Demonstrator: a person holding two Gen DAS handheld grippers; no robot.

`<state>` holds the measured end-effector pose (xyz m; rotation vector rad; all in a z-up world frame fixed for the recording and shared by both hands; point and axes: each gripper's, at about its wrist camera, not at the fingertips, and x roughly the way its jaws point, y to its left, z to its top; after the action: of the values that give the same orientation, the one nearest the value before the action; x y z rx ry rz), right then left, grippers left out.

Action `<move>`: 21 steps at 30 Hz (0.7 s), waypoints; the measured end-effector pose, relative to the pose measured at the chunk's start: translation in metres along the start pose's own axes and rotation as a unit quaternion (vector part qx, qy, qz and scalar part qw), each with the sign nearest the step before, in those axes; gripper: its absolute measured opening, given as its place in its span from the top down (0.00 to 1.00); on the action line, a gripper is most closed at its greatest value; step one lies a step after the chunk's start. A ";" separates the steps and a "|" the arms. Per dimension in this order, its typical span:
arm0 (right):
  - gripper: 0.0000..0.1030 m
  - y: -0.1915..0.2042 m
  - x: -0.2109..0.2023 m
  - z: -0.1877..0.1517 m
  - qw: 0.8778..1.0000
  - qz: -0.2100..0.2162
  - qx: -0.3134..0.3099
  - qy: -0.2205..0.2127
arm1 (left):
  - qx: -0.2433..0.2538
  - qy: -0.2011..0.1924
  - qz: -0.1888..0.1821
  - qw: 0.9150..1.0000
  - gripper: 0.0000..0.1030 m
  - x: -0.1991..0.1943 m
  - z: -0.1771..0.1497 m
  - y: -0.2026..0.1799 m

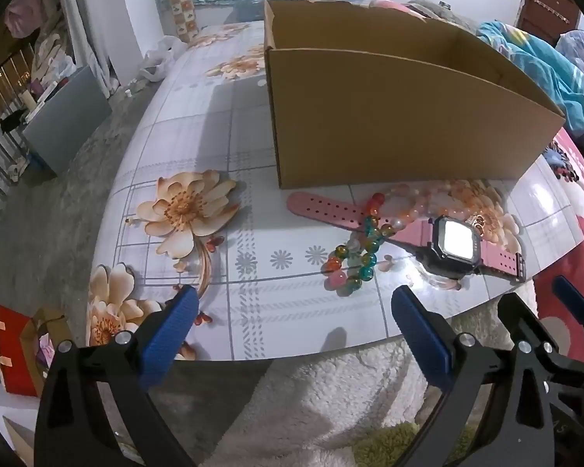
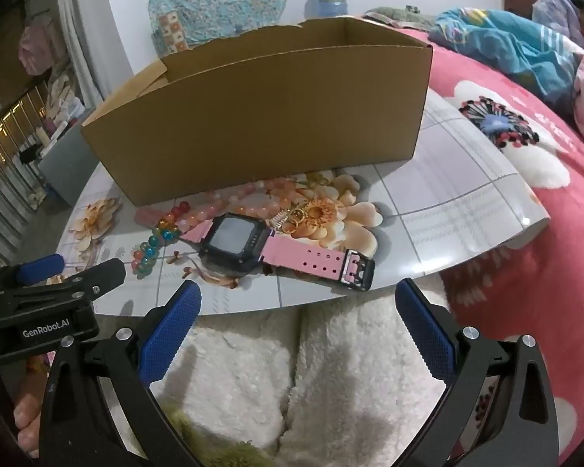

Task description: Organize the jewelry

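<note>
An open cardboard box (image 1: 389, 116) (image 2: 268, 116) stands on the floral table. In front of it lie a pink-strapped watch with a black square face (image 1: 453, 241) (image 2: 233, 241), a bracelet of multicoloured glass beads (image 1: 356, 260) (image 2: 153, 247), a pale pink bead bracelet (image 1: 408, 204) (image 2: 249, 198) and small gold rings (image 2: 296, 218). My left gripper (image 1: 294, 311) is open and empty above the table's near edge, left of the beads. My right gripper (image 2: 298, 311) is open and empty just short of the table edge, in front of the watch.
The table (image 1: 253, 272) has a glossy flower-print top. A white fluffy cloth (image 2: 331, 369) lies below its near edge. A pink bedspread (image 2: 525, 272) and blue blanket (image 2: 506, 46) are to the right. A red gift bag (image 1: 11, 346) and grey box (image 1: 66, 124) are on the left.
</note>
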<state>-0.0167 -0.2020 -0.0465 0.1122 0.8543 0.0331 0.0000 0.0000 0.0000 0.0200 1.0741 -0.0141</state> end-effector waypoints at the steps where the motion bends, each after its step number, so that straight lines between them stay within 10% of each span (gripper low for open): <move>1: 0.07 0.000 0.000 0.000 1.000 0.000 0.000 0.001 | 0.000 0.000 0.000 1.000 0.05 0.000 0.000 0.000; 21: 0.07 0.001 0.001 0.003 1.000 -0.003 0.006 0.001 | -0.004 0.005 0.002 1.000 0.05 0.007 -0.001 0.008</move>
<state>-0.0138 -0.2014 -0.0452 0.1204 0.8563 0.0230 0.0028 0.0085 -0.0068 0.0160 1.0831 -0.0060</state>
